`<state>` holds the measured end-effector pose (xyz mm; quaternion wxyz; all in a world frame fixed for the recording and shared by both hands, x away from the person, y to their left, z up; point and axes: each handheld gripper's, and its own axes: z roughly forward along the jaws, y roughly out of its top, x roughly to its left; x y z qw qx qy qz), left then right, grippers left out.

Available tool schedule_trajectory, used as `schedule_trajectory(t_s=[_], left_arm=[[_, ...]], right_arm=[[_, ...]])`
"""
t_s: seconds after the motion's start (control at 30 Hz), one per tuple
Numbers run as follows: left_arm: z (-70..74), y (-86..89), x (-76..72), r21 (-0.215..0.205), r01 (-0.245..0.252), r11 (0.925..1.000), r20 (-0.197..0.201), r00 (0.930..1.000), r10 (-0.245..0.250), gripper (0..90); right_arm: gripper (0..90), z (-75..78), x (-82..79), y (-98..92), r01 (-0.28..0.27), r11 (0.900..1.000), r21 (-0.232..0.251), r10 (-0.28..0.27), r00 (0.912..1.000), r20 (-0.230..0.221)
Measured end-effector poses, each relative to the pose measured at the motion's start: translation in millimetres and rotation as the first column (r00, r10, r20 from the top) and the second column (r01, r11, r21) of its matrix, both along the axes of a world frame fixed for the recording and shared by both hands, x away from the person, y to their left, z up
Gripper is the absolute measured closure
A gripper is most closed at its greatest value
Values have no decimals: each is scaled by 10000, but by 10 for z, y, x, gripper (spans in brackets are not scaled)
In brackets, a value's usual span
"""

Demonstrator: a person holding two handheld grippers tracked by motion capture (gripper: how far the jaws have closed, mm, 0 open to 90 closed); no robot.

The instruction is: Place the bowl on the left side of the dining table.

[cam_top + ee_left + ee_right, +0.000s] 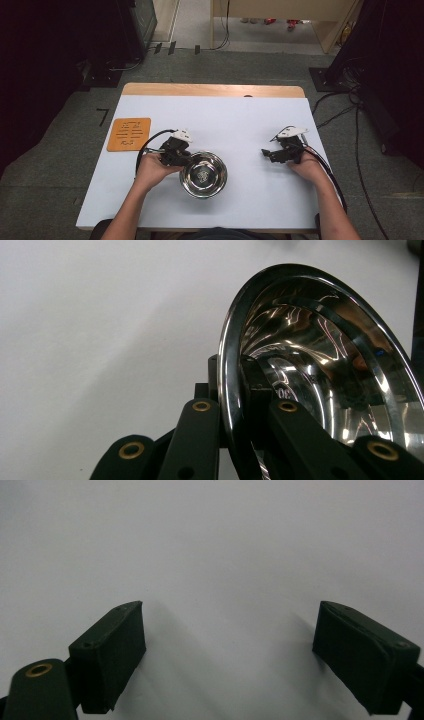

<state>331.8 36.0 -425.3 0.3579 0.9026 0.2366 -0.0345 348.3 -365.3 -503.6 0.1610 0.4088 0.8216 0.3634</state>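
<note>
A shiny steel bowl (203,174) sits on the white table cover near the front middle. My left gripper (184,159) is at the bowl's left rim and is shut on it. In the left gripper view the rim (231,365) runs between the two black jaws, one inside the bowl (320,365) and one outside. My right gripper (267,154) rests on the table at the right, well apart from the bowl. Its jaws stand wide open over bare white surface, and its fingertips (117,645) hold nothing.
An orange square mat (129,133) with a cut pattern lies at the table's left edge. The white cover (220,120) leaves a wooden strip (210,90) bare at the far edge. Cables run over the floor on the right.
</note>
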Motion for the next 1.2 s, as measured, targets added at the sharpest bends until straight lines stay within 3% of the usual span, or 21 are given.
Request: schedule_trajectory(t_s=[0.27,0.43,0.93,1.2], left_arm=[[-12,65,25,-104,-349,9993,-66,9994,348,877],[6,106,32,-222,-621,9978,157,9979,625,877],[-16,189,124,-459,-1045,9935,-147,9945,1040,877],[-27,212,143,-361,-1266,9913,-142,9919,1262,877]], right_arm=[[130,1,-2,2,7,10000,24,-7,10000,-49],[130,0,0,0,-1,10000,1,1,10000,1],[130,1,-4,3,15,10000,28,-14,10000,-60],[130,1,-4,3,11,10000,24,-11,10000,-54]])
